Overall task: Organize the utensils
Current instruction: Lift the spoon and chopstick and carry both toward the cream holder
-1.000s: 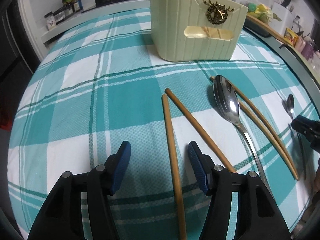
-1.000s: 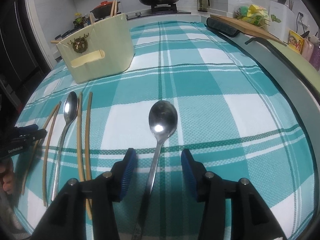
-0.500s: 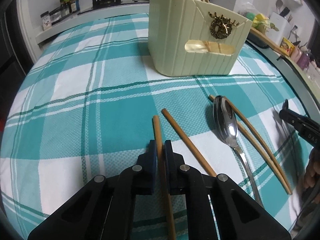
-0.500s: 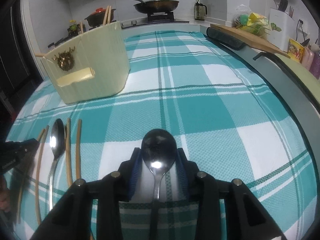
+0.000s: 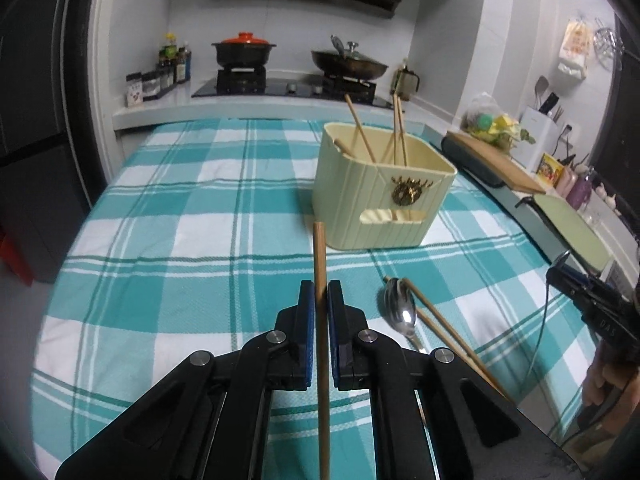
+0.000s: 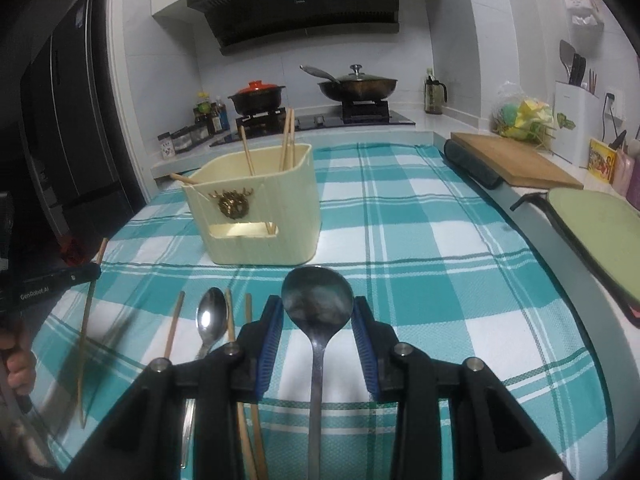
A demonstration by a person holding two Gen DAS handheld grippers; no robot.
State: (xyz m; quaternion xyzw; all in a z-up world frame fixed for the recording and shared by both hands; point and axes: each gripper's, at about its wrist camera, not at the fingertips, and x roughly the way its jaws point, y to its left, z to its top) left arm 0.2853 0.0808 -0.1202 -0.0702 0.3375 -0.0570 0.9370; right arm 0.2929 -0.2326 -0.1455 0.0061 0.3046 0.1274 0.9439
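Observation:
My left gripper (image 5: 321, 292) is shut on a wooden chopstick (image 5: 319, 256) and holds it lifted above the cloth, pointing at the cream utensil box (image 5: 380, 196). The box holds several chopsticks. My right gripper (image 6: 318, 312) is shut on a large steel spoon (image 6: 317, 296), raised off the table, with the box (image 6: 256, 212) ahead to the left. A smaller spoon (image 6: 211, 316) and loose chopsticks (image 6: 174, 328) lie on the cloth; they also show in the left wrist view (image 5: 401, 312).
The table has a teal checked cloth (image 5: 180, 220). A wooden cutting board (image 6: 516, 160) and a green tray (image 6: 596, 224) sit along the right counter. A stove with a red-lidded pot (image 5: 244, 50) and a wok (image 5: 350, 64) is at the back.
Both grippers closed, the left on the chopstick and the right on the large spoon, then both lifted their utensils off the cloth and tilted up towards the box.

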